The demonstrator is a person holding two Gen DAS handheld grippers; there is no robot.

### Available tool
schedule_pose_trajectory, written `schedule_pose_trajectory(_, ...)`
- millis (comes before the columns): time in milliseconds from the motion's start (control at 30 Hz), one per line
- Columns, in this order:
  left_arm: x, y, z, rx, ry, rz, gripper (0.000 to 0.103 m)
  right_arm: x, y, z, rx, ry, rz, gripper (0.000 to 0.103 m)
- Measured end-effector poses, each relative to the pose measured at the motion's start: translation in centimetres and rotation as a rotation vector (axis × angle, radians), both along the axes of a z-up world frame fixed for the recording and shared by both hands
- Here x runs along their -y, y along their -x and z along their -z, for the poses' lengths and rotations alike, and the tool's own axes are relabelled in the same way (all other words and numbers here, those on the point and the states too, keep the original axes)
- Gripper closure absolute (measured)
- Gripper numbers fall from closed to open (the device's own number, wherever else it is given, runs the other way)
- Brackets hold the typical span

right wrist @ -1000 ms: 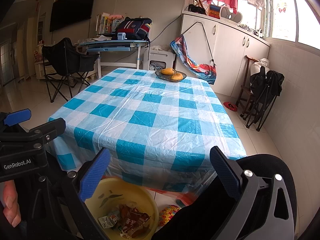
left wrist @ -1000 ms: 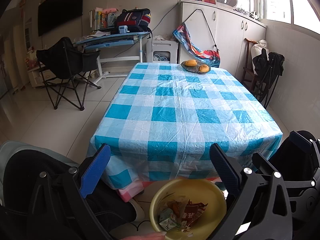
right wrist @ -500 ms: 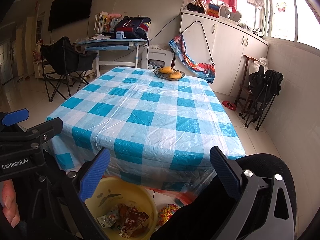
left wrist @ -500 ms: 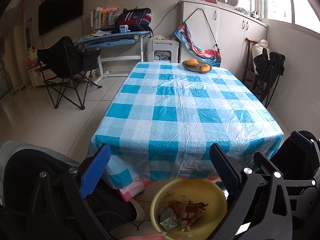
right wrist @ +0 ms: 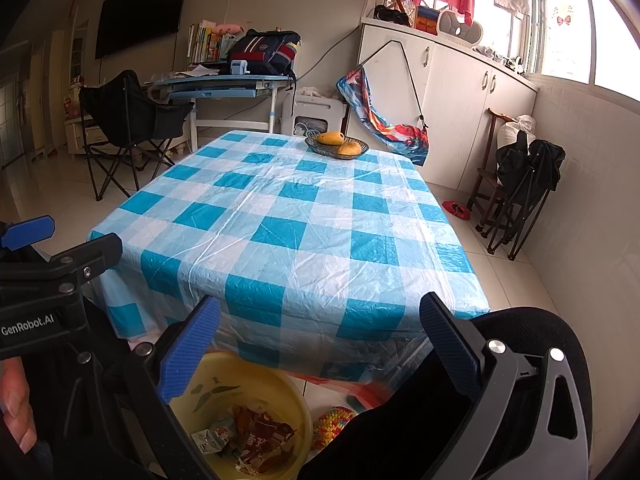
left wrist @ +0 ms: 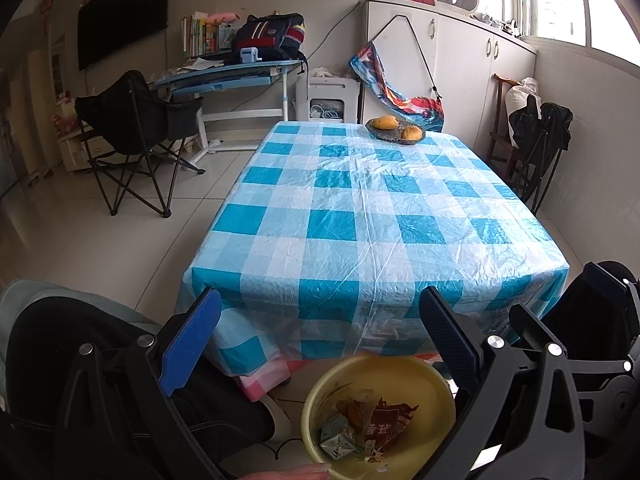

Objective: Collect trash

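A yellow basin (left wrist: 412, 384) sits on the floor at the near end of the table, with crumpled wrappers and a small carton (left wrist: 364, 428) inside. It also shows in the right wrist view (right wrist: 236, 384) with the same trash (right wrist: 256, 440). My left gripper (left wrist: 320, 344) is open and empty, held above the basin. My right gripper (right wrist: 320, 344) is open and empty, to the right of the basin. The left gripper's body (right wrist: 44, 284) shows at the left of the right wrist view.
A table with a blue-and-white checked cloth (left wrist: 360, 208) fills the middle; a dish of mangoes (left wrist: 396, 128) stands at its far end. A black folding chair (left wrist: 128, 136) and a desk are at far left. Folded chairs (right wrist: 520, 184) lean on the right wall. A crocheted item (right wrist: 332, 424) lies on the floor.
Both views have shifted only slightly; the grippers stay open and empty over the basin area. The trash in the basin has not moved.
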State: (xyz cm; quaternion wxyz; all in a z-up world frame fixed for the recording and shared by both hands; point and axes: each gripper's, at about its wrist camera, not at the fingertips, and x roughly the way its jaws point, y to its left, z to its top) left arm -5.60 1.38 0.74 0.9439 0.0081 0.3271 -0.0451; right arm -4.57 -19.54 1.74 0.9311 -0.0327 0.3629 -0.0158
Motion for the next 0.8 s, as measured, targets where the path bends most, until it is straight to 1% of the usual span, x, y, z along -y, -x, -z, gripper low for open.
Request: schedule_pose_trajectory(800,0.16,-0.14,-0.11,-0.002,-0.003,0.000,0.007,0.02,0.01,0.03,-0.004,0.003,-0.003,0.008)
